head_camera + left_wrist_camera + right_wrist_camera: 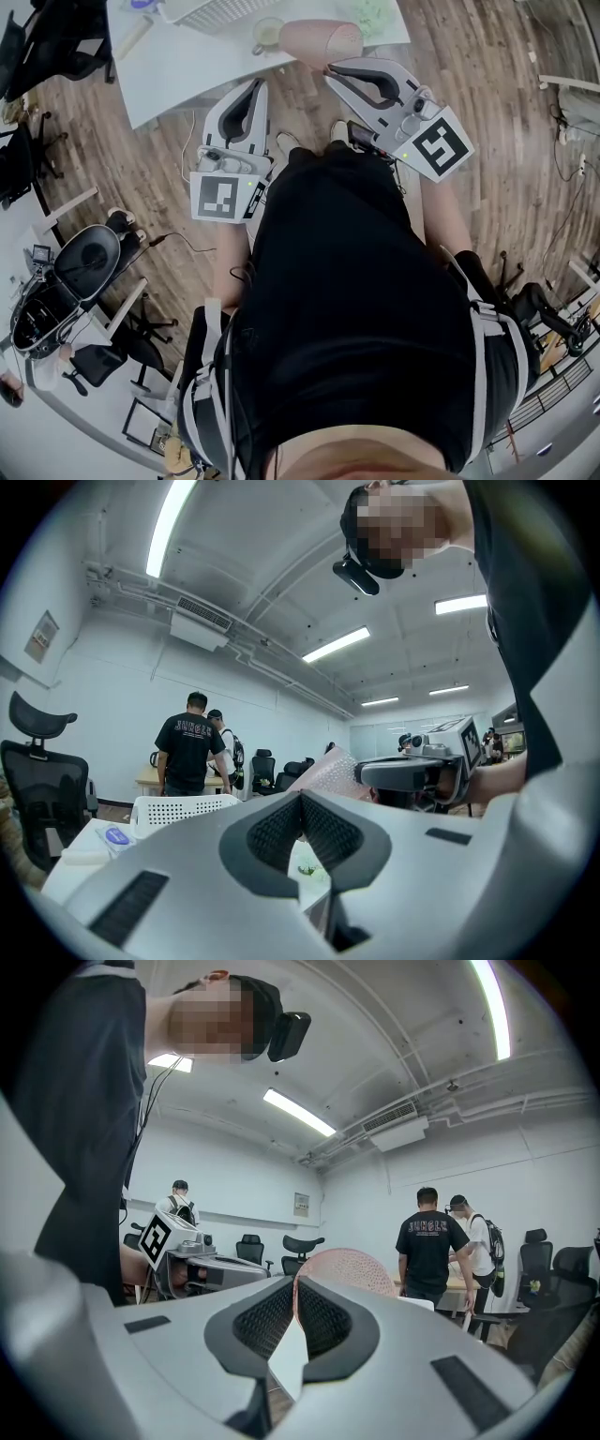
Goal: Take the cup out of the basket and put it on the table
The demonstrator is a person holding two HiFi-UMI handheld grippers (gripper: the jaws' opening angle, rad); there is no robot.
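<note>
The right tool (296, 1290) is pinching the pink cup (319, 42) by its thin wall, with its jaws almost together. The cup is lying sideways just ahead of the tip, long axis about level, above the desk (187, 66) edge. The left tool (301, 801) is gripping nothing, jaws together.

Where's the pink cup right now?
Head view, top centre: the pink cup is out of the basket, clamped by its wall in the right tool. It is at the white table's near edge, just right of the basket.

Right tongs (294, 1290) clamped on pink cup (349, 1267) wall; left tongs (220, 1274) near, at left.
</note>
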